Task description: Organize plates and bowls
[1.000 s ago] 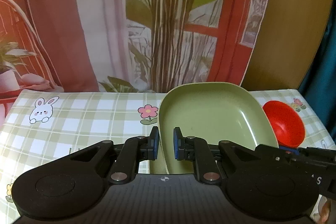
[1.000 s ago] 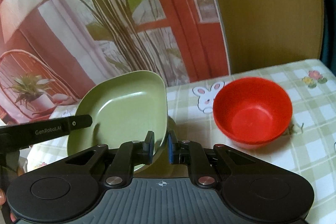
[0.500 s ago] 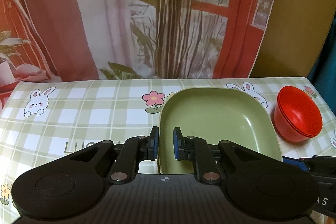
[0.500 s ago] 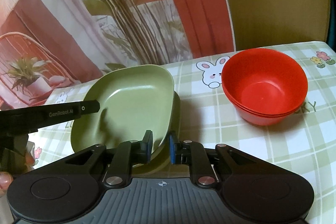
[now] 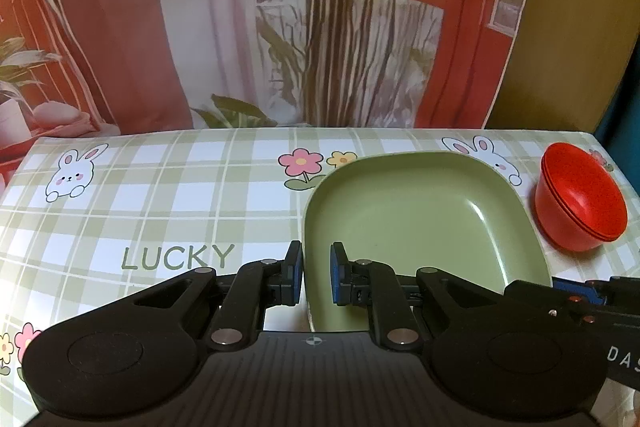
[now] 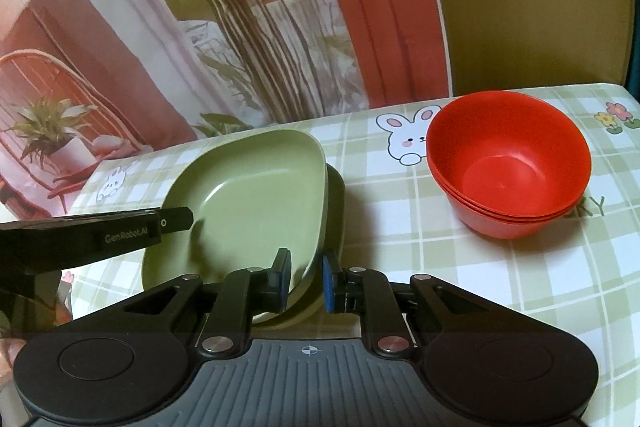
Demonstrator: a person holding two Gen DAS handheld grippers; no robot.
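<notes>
Checked tablecloth point(image 5: 168, 195) under green plate point(image 5: 420, 219), rim pinched by left gripper point(image 5: 316, 279) and right gripper point(image 6: 305, 281).

Two matching black hand-held grippers

Each gripper, left point(image 5: 316, 279) and right point(image 6: 305, 279), has a ribbed grey-black body with a small crosshair mark, two round black discs at the sides, hinged black link arms with silver rivets, and blue pads on the fingers point(image 5: 338, 277). Seen from the right wrist, the left one's side bar carries white lettering (it reads roughly "GenRobot.AI").
</notes>
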